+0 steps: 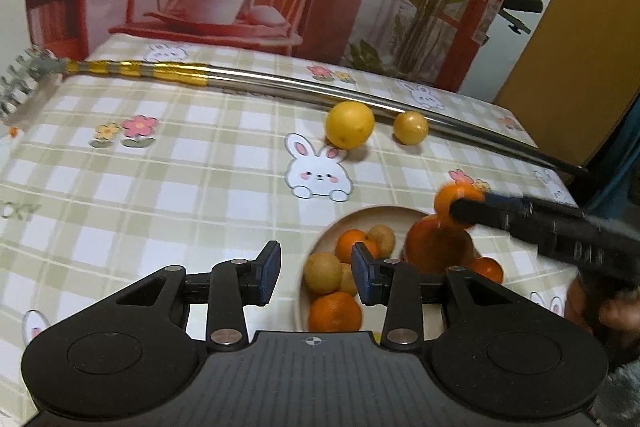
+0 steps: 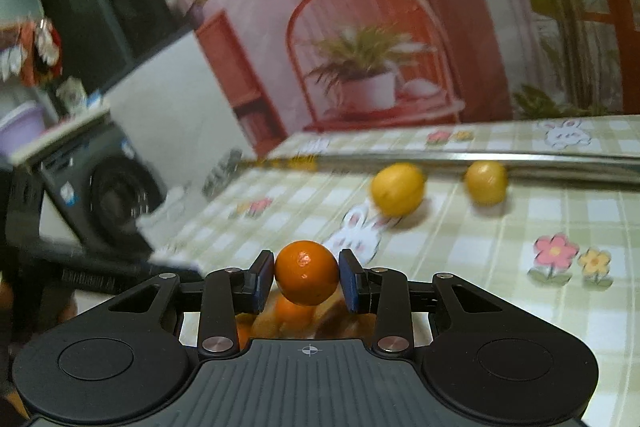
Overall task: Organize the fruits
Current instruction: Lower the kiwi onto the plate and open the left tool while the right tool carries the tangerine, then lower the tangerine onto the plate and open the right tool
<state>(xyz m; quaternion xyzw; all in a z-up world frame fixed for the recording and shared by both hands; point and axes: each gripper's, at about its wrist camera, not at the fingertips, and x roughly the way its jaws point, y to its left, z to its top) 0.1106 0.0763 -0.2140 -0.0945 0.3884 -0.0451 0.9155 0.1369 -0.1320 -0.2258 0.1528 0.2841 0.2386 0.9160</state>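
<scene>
Motion blur is softening the right gripper point(image 2: 307, 281), whose jaws are clamping a small round orange tangerine point(image 2: 306, 273) above the pale round bowl point(image 1: 372, 215) at lower centre; the fruit beneath is hard to make out. The left gripper point(image 1: 316, 273) is hovering with jaws wide and empty. Two yellow lemons point(image 1: 349, 125) are lying on the bunny-print checked worktop point(image 1: 180, 167) beside a metal pole point(image 1: 320, 89).

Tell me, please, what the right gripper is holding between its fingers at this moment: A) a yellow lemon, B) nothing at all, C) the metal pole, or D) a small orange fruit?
D: in the right wrist view the right gripper is shut on a small orange fruit, its pads against both sides, while the two yellow fruits lie on the tablecloth by the metal pole.
</scene>
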